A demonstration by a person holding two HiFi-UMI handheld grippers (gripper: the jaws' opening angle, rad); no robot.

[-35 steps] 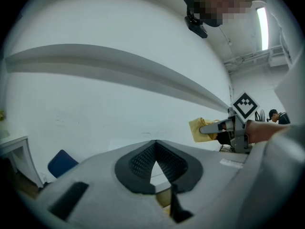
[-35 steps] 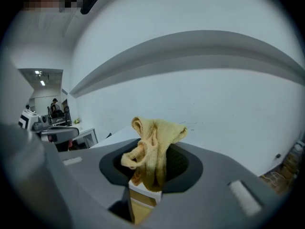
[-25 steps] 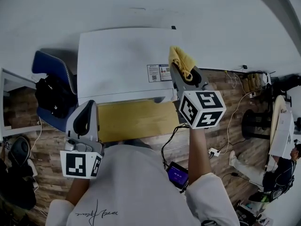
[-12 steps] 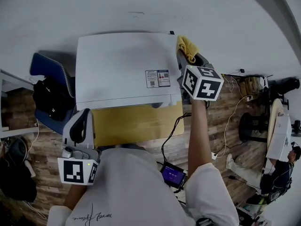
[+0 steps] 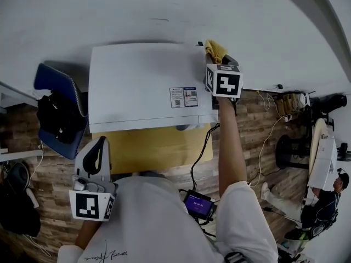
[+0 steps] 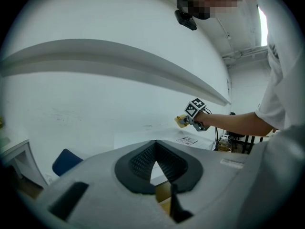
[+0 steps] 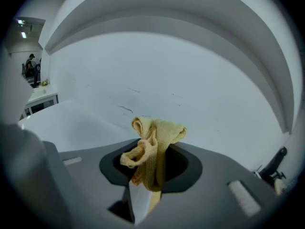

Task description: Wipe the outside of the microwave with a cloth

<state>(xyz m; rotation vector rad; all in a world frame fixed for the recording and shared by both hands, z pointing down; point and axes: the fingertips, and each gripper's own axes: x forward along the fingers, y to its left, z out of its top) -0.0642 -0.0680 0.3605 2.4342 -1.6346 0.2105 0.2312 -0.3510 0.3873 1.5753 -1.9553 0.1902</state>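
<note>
White T-shirt (image 5: 159, 218) (dark script print), short loose sleeves (image 5: 241, 201)

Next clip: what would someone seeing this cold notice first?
The yellow cloth stands out against all the white. It is bunched in the right gripper at the far right corner of the big white microwave. The left gripper hangs low near the person's body, holding nothing, beside the front edge of the yellow table.
</note>
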